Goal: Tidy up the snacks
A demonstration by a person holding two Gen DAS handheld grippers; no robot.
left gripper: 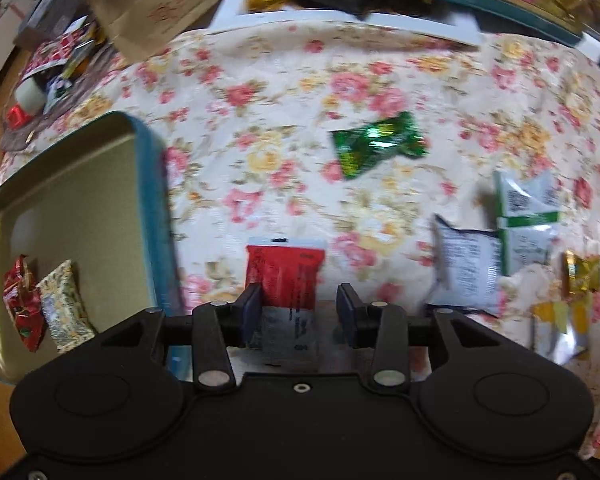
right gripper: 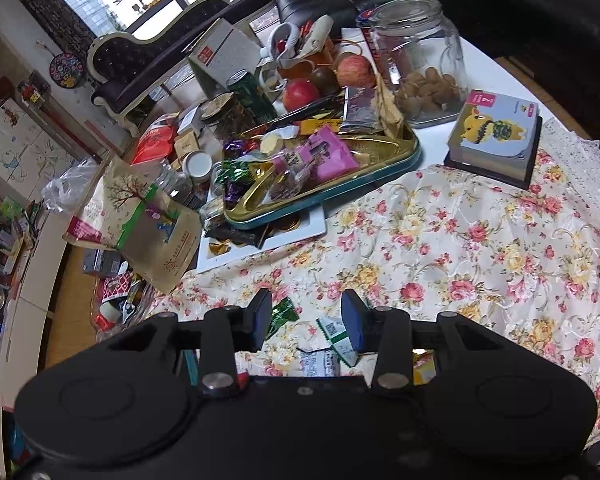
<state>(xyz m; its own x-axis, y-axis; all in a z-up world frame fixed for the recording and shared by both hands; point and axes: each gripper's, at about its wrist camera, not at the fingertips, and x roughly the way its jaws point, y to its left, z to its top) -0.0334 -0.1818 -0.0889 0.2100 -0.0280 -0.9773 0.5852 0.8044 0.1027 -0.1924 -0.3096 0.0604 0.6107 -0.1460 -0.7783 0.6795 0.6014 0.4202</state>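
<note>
In the left wrist view my left gripper is open over a red and white snack packet that lies on the floral tablecloth between the jaws, not clamped. A gold tin tray with a teal rim sits at the left and holds a red candy and a pale patterned packet. A green foil candy, a white packet, a green and white packet and gold and yellow candies lie on the cloth. My right gripper is open and empty above the cloth.
A second gold tin tray full of mixed snacks sits at the back on a white board. Beside it stand a glass jar, fruit, a small book and a brown paper bag. The table's left edge is cluttered.
</note>
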